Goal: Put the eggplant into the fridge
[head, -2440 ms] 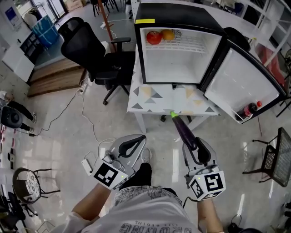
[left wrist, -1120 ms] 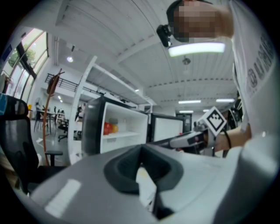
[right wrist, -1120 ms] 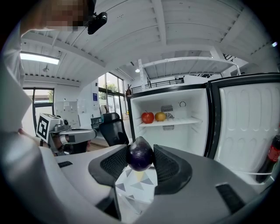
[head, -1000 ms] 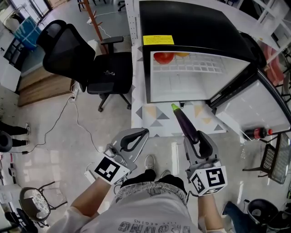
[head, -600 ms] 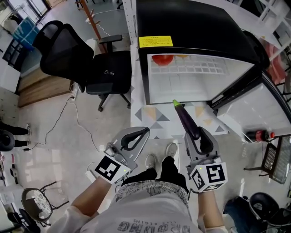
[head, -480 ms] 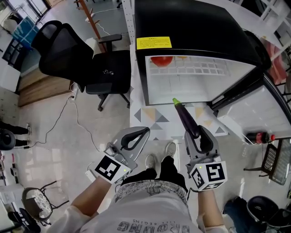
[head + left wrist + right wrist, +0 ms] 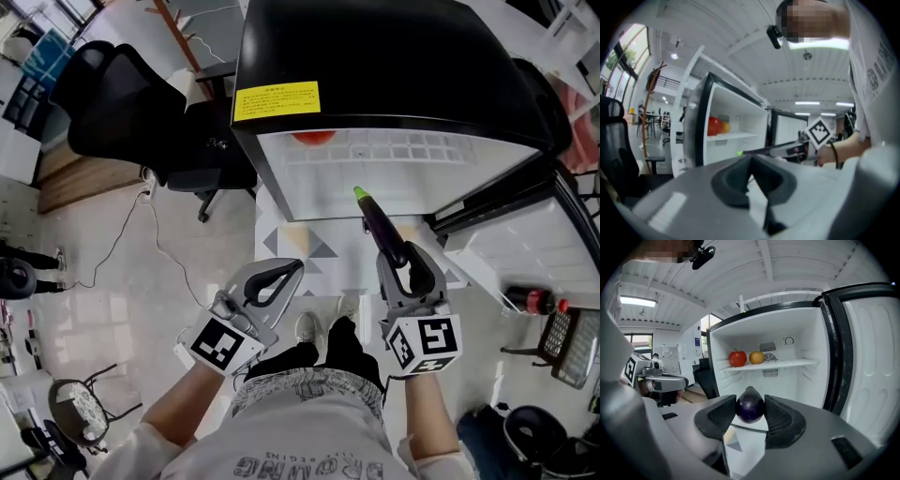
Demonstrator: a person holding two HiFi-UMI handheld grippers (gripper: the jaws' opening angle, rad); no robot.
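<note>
The right gripper (image 7: 409,269) is clamped on the eggplant (image 7: 381,225), its two dark pads pressing the purple body from either side near the blunt end. The eggplant sticks forward from the jaws, its green stem tip pointing into the open front of the fridge (image 7: 375,56), above the small table (image 7: 305,246) with a triangle pattern. Whether the tip has crossed the fridge's edge I cannot tell. The left gripper (image 7: 279,273) hangs beside it with its jaws together at the tips and nothing between them. In the right gripper view only the eggplant's rounded end shows. An apple (image 7: 737,358) and an orange (image 7: 756,357) sit on the shelf (image 7: 792,364); from the head view the fridge's black top hides most of them.
</note>
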